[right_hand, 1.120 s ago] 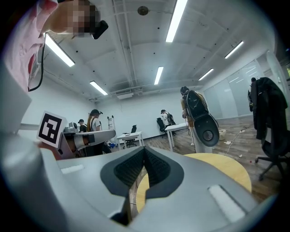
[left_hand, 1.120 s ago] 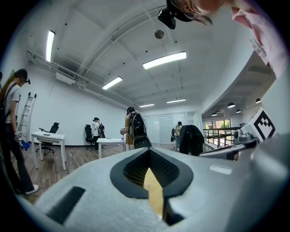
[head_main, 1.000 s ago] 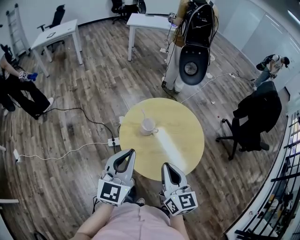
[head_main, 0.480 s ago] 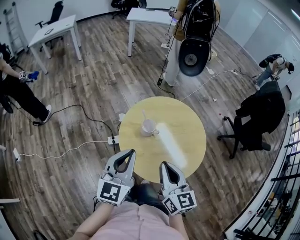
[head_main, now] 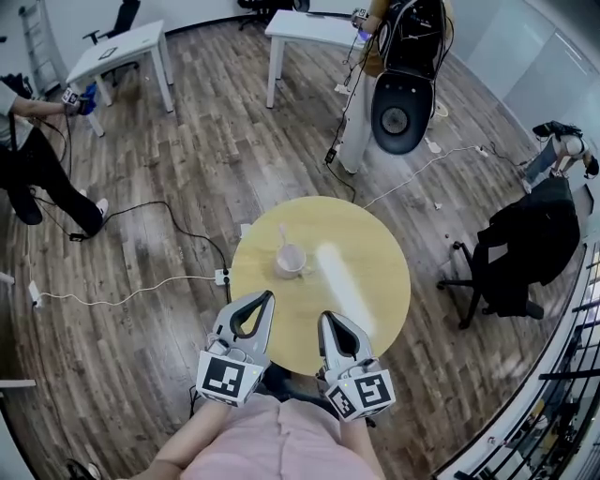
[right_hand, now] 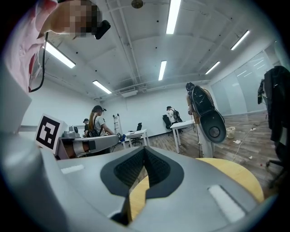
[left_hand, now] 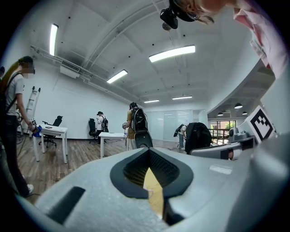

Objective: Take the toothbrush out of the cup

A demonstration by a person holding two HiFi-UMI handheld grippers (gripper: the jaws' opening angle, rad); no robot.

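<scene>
The toothbrush (head_main: 281, 235) is seen standing in the cup (head_main: 290, 262), its pale handle leaning up and away over the far rim. The cup is placed left of centre on the round yellow table (head_main: 370, 305), with its handle turned to the right. Nothing is touched yet: both grippers are held at the near edge of the table, well apart from the cup. The left gripper (head_main: 266, 297) is clenched, tips met, with nothing caught between them, and only a sliver of tabletop is seen through the gap behind the closed tips in the left gripper view (left_hand: 147, 150). The right gripper (head_main: 324, 318) is likewise clenched and empty, as confirmed in the right gripper view (right_hand: 144, 149), where the table's yellow rim is seen just beyond the jaws. Further out, a power strip (head_main: 223, 277) with its white cable is laid on the wooden floor beside the table. A person with a backpack (head_main: 398, 56) is stood beyond it, near a white desk (head_main: 305, 26), and a jacket-draped chair (head_main: 516, 248) is parked to the right.
</scene>
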